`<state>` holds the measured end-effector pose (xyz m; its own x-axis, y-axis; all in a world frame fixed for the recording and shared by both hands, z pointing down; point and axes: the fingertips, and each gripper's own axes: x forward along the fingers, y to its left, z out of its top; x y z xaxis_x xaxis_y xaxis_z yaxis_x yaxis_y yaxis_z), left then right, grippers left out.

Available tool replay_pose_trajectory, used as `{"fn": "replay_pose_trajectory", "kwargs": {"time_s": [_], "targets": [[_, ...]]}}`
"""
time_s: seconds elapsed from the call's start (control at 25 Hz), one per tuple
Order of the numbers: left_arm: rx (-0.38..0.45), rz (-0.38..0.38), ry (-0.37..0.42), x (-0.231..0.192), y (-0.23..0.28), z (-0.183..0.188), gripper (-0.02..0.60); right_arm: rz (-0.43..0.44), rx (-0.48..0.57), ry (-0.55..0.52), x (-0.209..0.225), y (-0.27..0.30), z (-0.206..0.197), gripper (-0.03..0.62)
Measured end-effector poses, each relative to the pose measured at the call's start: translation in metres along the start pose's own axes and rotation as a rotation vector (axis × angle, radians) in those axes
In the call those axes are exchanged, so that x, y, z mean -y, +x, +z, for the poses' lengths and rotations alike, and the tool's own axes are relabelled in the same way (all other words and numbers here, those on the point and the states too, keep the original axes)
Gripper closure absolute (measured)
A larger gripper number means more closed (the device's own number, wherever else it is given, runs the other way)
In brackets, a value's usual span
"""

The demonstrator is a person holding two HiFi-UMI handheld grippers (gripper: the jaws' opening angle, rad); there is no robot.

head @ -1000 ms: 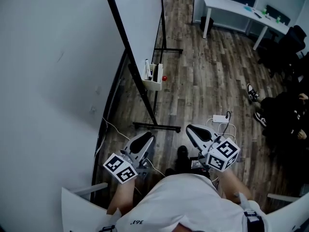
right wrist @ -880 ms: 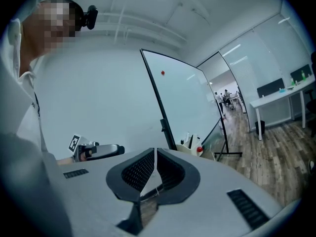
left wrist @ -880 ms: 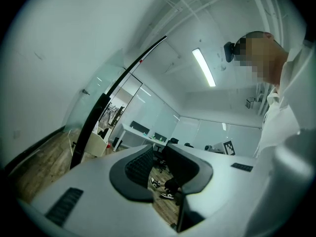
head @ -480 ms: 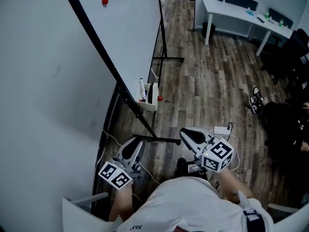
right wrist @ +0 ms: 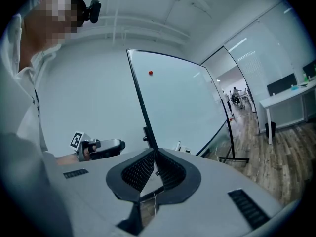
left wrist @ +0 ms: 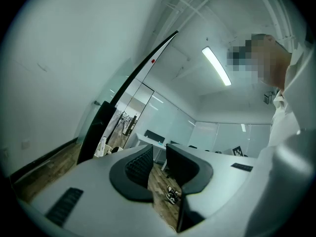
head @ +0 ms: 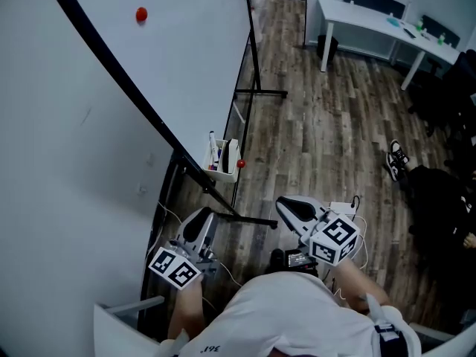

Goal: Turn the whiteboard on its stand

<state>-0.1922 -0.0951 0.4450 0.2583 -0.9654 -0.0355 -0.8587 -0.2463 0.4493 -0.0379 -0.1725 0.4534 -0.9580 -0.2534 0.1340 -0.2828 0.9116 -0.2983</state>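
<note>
The whiteboard (head: 195,58) stands on its black stand (head: 256,93), its dark near edge running diagonally down toward me. A red magnet (head: 141,13) sticks to its face, and a marker tray (head: 223,160) hangs at the low corner. My left gripper (head: 204,216) is low near the stand's foot bar, clear of the board and open by a narrow gap with nothing in it. The right gripper (head: 285,203) is beside it, shut and empty. In the right gripper view the whiteboard (right wrist: 185,102) rises behind the right gripper (right wrist: 152,154). The left gripper (left wrist: 159,153) sees the whiteboard (left wrist: 148,59) edge-on.
A grey wall (head: 59,162) lies close at the left. A white desk (head: 372,21) and dark chairs stand at the far right. A seated person's shoes (head: 398,158) rest on the wood floor. A power strip and cables (head: 341,205) lie by my feet.
The board's near edge has swung left in the head view, showing more of its face and the red magnet. The tray has come nearer. Both grippers have shifted slightly left and back.
</note>
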Motion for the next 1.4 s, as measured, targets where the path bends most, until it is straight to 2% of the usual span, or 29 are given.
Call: {"fn": "replay_pose_trajectory", "kwargs": {"time_s": [0.52,0.84,1.4], "targets": [[0.016,0.051,0.005,-0.003,0.01,-0.008,0.509,0.023,0.0,0.005,0.025,0.0,-0.006,0.565],[0.01,0.022,-0.017,-0.016,0.012,-0.006,0.509,-0.022,-0.014,0.003,0.025,0.004,-0.011,0.565],[-0.005,-0.019,0.008,-0.063,-0.002,0.03,0.493,-0.093,0.02,0.006,0.001,0.051,-0.002,0.565]]}}
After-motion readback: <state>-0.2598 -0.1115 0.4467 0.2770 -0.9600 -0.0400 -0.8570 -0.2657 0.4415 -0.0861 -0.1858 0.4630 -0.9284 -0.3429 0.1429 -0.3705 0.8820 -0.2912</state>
